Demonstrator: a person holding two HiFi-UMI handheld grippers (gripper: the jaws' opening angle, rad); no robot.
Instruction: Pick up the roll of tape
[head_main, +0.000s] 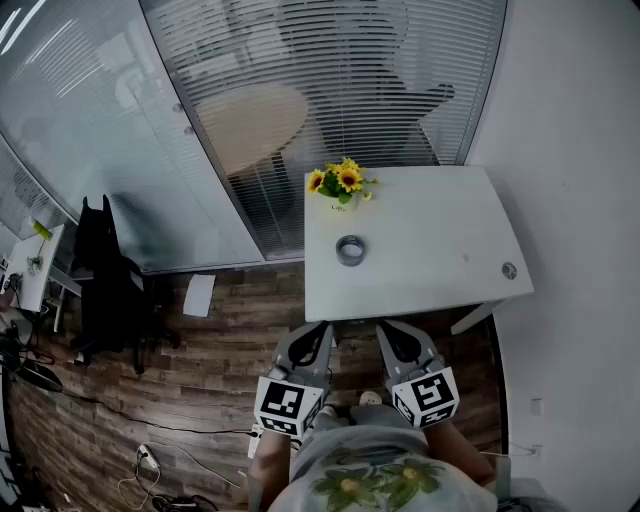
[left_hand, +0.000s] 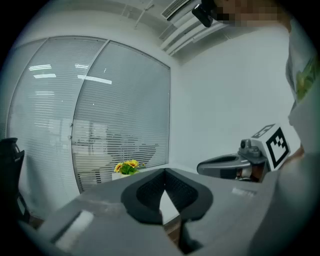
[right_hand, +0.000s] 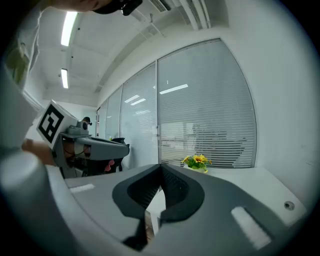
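Observation:
The roll of tape, a grey ring, lies flat near the front left of the white table. Both grippers hang close to the person's body, short of the table's near edge and well apart from the tape. My left gripper is shut, tips together with nothing between them. My right gripper beside it is also shut and empty. Each gripper view shows the other gripper alongside, and in both the tape is hidden behind the jaws.
A small pot of sunflowers stands at the table's far left corner. A small round object sits near the front right edge. A black office chair and a sheet of paper are on the wooden floor at left.

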